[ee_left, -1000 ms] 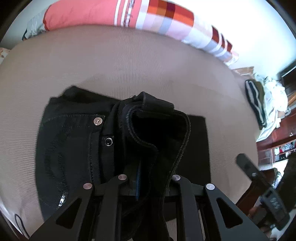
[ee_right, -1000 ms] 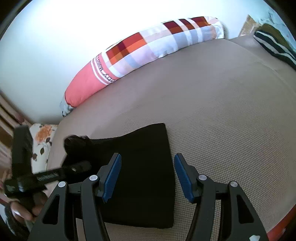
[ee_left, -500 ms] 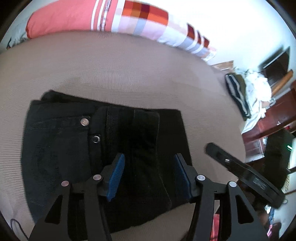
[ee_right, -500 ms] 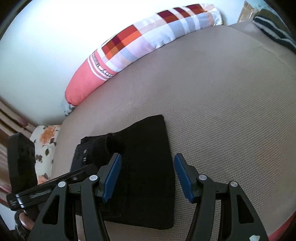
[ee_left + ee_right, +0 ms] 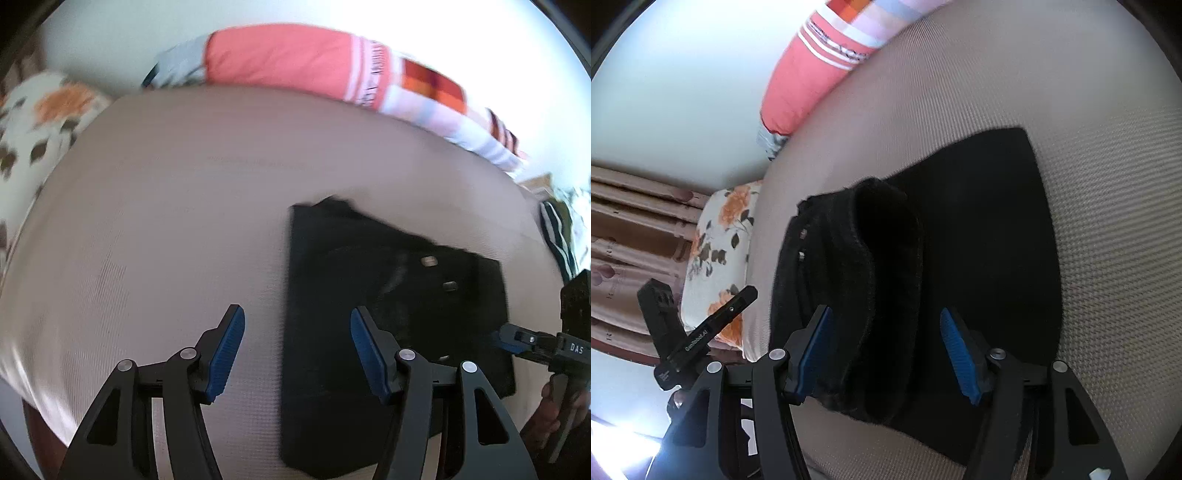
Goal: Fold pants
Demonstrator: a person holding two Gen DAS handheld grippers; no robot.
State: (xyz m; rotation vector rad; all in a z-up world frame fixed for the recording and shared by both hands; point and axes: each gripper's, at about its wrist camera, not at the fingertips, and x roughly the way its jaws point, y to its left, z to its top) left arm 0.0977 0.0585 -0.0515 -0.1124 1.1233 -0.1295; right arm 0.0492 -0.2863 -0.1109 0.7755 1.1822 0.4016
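Black folded pants (image 5: pixel 406 295) lie on the beige bed (image 5: pixel 166 221), rivets showing near the waistband. My left gripper (image 5: pixel 295 314) hovers at the pants' left edge, its jaws opening, with only bed cover and that edge between its blue pads. My right gripper (image 5: pixel 885 312) stands open low over the pants (image 5: pixel 979 240), and a raised hump of the waistband fold lies between its fingers without being pinched. The right gripper's tip (image 5: pixel 517 338) shows at the pants' right side. The left gripper (image 5: pixel 701 332) appears off the bed's left edge in the right wrist view.
A long pink and checked bolster (image 5: pixel 295 55) lies along the far wall. A floral pillow (image 5: pixel 720 240) sits at the bed's left end beside brown curtains (image 5: pixel 628 221). Striped clothing (image 5: pixel 557 236) lies at the right end.
My left gripper let go of the pants' fold, opened and swung left until the pants sit at its right. My right gripper sank and tilted down over the pants, still open.
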